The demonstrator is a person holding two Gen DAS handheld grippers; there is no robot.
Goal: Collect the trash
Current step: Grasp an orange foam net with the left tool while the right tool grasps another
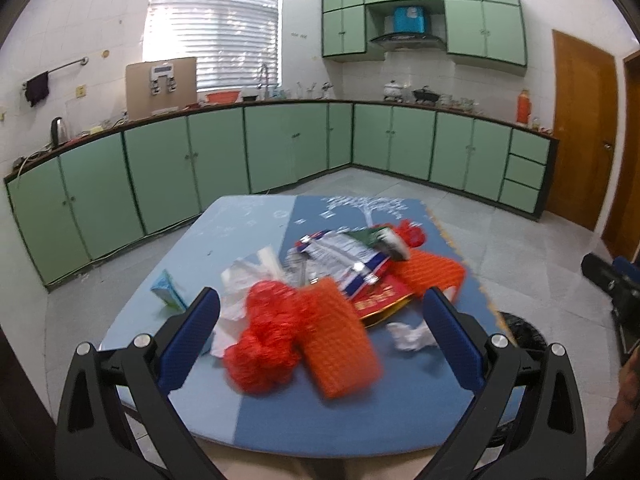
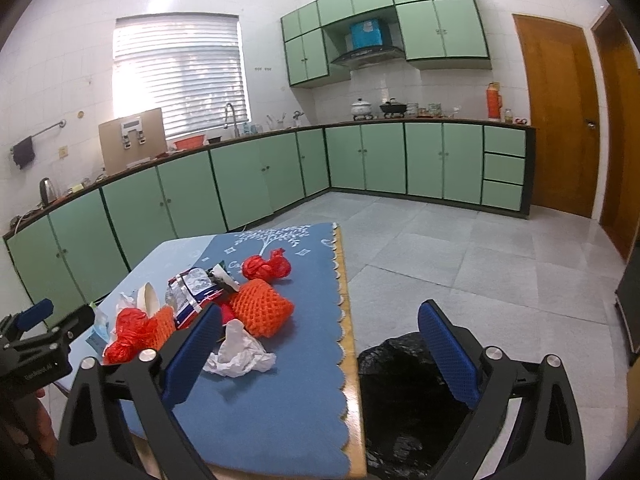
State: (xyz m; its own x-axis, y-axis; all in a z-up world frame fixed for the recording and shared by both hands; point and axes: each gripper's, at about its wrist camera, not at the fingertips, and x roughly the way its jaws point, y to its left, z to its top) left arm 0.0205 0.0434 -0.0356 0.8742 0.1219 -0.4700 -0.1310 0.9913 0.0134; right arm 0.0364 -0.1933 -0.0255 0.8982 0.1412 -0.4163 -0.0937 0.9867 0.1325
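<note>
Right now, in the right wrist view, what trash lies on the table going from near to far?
Crumpled white paper tissue → orange foam net fruit sleeve → silver and blue foil snack wrapper → red mesh net bag by the white tree print. The left-hand cluster overlaps too much to order.

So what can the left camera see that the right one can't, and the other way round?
Only the left wrist view shows the small green-and-white carton clearly, standing at the table's left side; in the right view it is mostly hidden.

Only the right wrist view shows the open black trash bag fully, on the floor beside the table; the left view catches just a sliver.

Both show the blue tablecloth, the red mesh bag, the orange foam net, the crumpled white tissue and open, empty tongs.
</note>
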